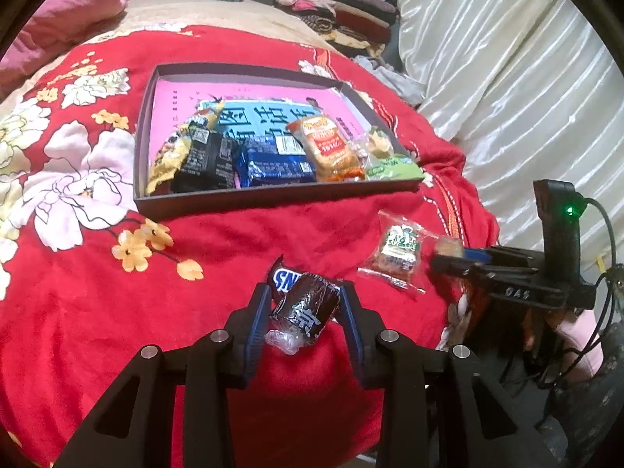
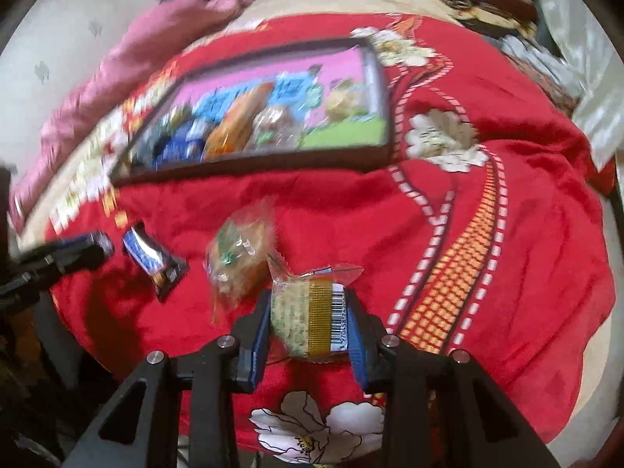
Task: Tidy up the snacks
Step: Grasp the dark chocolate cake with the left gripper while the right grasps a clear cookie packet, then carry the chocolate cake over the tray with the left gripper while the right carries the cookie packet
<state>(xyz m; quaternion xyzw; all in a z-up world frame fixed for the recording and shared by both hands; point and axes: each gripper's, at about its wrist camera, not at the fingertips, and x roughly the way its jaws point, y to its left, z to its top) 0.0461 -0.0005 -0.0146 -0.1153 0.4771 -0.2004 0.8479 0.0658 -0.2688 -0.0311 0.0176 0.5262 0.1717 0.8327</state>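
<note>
Both grippers loaded, tray next.
Your left gripper (image 1: 306, 308) grasps the dark snack (image 1: 306, 306), your right gripper (image 2: 308, 318) the barcoded cake (image 2: 308, 314); carry both to the far tray (image 1: 273, 195).

Bed covered by a red floral quilt (image 1: 97, 234). Pink pillow (image 1: 74, 11) at far left; stack of folded clothes (image 1: 335, 11) at the far edge; white pleated curtain (image 1: 507, 58) at right.
</note>
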